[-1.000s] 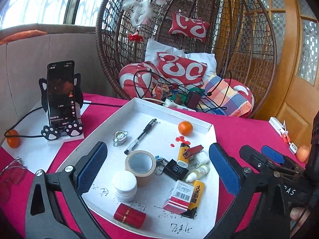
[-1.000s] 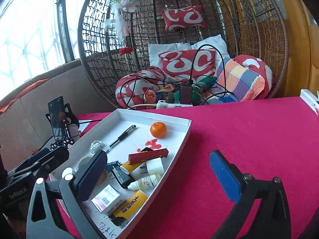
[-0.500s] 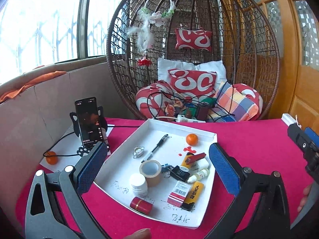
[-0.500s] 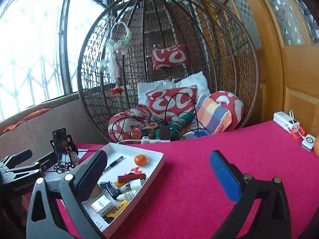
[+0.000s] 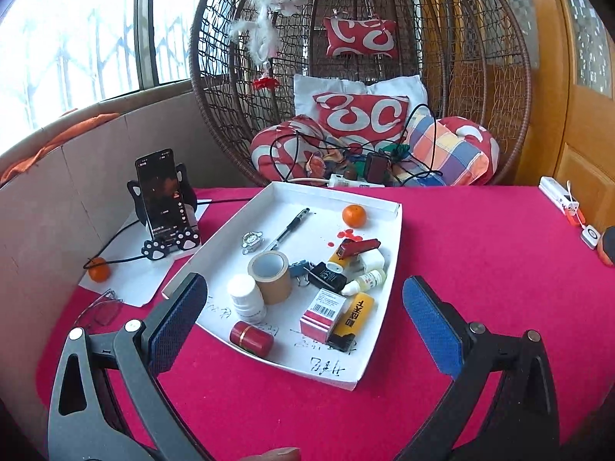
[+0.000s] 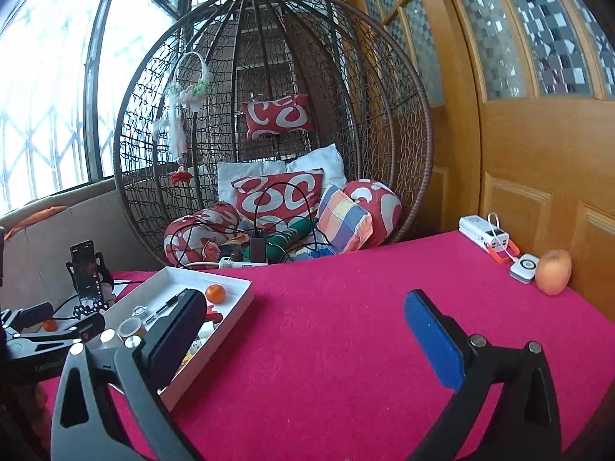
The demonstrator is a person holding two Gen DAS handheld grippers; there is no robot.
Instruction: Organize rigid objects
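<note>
Red tablecloth [image 5: 480, 269] fills the frame; white tray [image 5: 388, 276] of clutter sits centre; left gripper [image 5: 303, 315] and right gripper [image 6: 303, 330] hover spread, empty; next likely descending onto one tray item

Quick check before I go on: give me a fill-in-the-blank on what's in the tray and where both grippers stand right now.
1. The small orange fruit lies in the white cardboard tray's ____ corner.
2. The brown tape roll stands beside the white ____.
3. The left gripper and right gripper are both ____ and hold nothing.
4. The pale apple rests on the ____ cloth.

Missing words: far; bottle; open; red
</note>
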